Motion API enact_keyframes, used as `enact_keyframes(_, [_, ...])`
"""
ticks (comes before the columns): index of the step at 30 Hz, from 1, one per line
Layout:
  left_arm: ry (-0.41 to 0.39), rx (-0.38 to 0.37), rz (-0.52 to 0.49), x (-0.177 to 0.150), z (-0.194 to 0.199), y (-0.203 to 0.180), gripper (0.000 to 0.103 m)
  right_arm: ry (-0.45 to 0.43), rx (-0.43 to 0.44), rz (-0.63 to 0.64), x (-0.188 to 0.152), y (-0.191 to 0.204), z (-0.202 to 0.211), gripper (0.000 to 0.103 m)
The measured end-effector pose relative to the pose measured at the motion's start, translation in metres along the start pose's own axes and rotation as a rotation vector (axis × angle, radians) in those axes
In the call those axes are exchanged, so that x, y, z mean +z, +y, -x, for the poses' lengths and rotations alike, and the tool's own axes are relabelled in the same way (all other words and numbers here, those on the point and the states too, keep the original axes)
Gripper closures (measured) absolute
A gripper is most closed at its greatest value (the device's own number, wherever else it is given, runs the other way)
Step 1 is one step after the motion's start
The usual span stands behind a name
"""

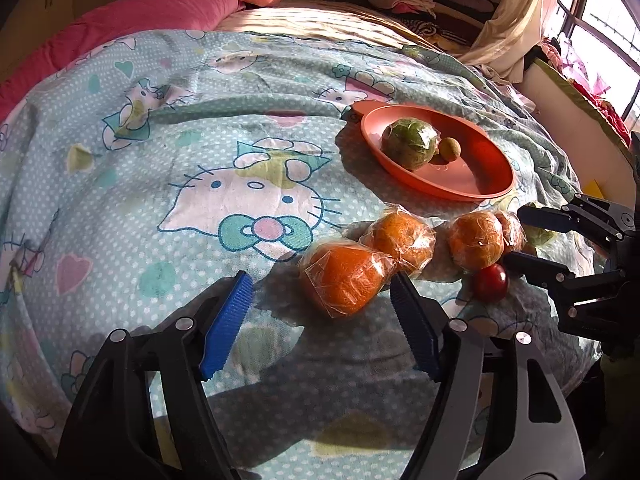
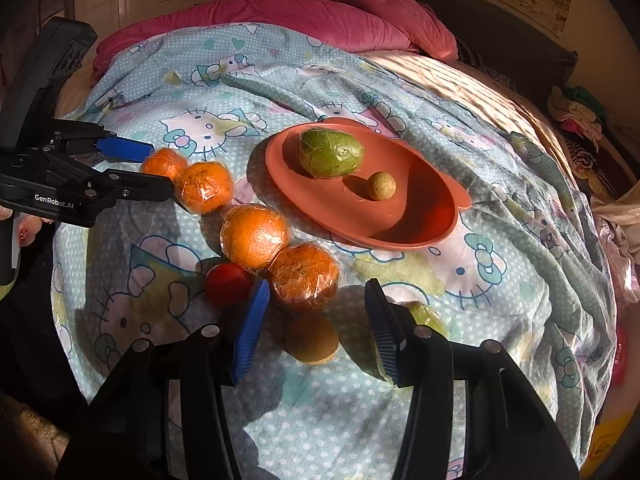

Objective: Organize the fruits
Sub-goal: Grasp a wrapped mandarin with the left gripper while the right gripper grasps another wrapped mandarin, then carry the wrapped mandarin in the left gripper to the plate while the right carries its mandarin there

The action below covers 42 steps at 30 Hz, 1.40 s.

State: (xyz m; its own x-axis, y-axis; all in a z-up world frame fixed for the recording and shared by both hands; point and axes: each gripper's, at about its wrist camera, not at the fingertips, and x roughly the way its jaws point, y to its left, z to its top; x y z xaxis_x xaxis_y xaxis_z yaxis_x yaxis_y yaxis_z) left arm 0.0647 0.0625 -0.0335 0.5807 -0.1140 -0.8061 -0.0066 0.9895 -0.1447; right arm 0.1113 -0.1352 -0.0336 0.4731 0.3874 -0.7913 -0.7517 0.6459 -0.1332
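- Sunlit bedding fills both views: a pale blue cartoon-cat sheet point(image 1: 248, 208) spread over a bed, a pink quilt point(image 2: 280, 16) bunched at its far end.
- Nearest the right gripper point(image 2: 316, 320), a brown kiwi point(image 2: 312, 338) lies between its parted blue pads, untouched.
- Just beyond sit a red fruit point(image 2: 228, 284) and four wrapped oranges point(image 2: 254, 236) in a loose row.
- Left gripper point(image 1: 320, 312) stands apart around the end orange point(image 1: 344, 276); whether its right pad touches the wrap, I cannot tell.
- Farther off, an orange plate point(image 2: 400, 236) carries a wrapped green fruit point(image 2: 330, 153) and a small tan ball-shaped fruit point(image 2: 381, 186).
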Motion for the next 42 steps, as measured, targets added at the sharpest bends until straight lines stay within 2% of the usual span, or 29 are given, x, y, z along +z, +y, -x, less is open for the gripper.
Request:
enact_keyframes(6, [0.001, -0.038, 0.028, 0.001, 0.000, 0.011, 0.048, 0.008, 0.020, 0.024, 0.005, 0.002, -0.008, 0.059])
enact_keyframes(12, [0.004, -0.039, 0.017, 0.002, -0.004, 0.009, 0.048, 0.017, 0.033, 0.026, 0.007, 0.001, -0.017, 0.059])
enact_keyframes(15, [0.004, -0.035, 0.010, 0.004, -0.006, 0.009, 0.048, 0.006, 0.039, 0.023, 0.009, 0.001, -0.019, 0.066])
enact_keyframes(21, [0.003, -0.029, 0.001, 0.009, -0.012, 0.008, 0.050, -0.011, 0.056, -0.005, 0.009, -0.002, -0.019, 0.066])
enact_keyframes(24, [0.002, -0.038, -0.001, 0.009, -0.012, 0.006, 0.058, -0.020, 0.062, -0.022, 0.008, -0.003, -0.018, 0.066])
enact_keyframes(26, [0.004, -0.048, -0.009, 0.009, -0.012, 0.003, 0.069, -0.025, 0.067, -0.035, 0.008, -0.005, -0.016, 0.066])
enact_keyframes(27, [0.005, -0.052, -0.010, 0.008, -0.012, 0.002, 0.071, -0.029, 0.070, -0.042, 0.007, -0.006, -0.015, 0.066])
enact_keyframes(37, [-0.005, -0.079, 0.033, 0.008, 0.002, 0.006, 0.072, -0.095, 0.099, -0.113, 0.005, -0.017, 0.010, 0.066])
enact_keyframes(42, [-0.037, -0.088, 0.023, 0.015, 0.017, -0.002, 0.072, -0.137, 0.101, -0.136, 0.008, -0.025, 0.025, 0.066])
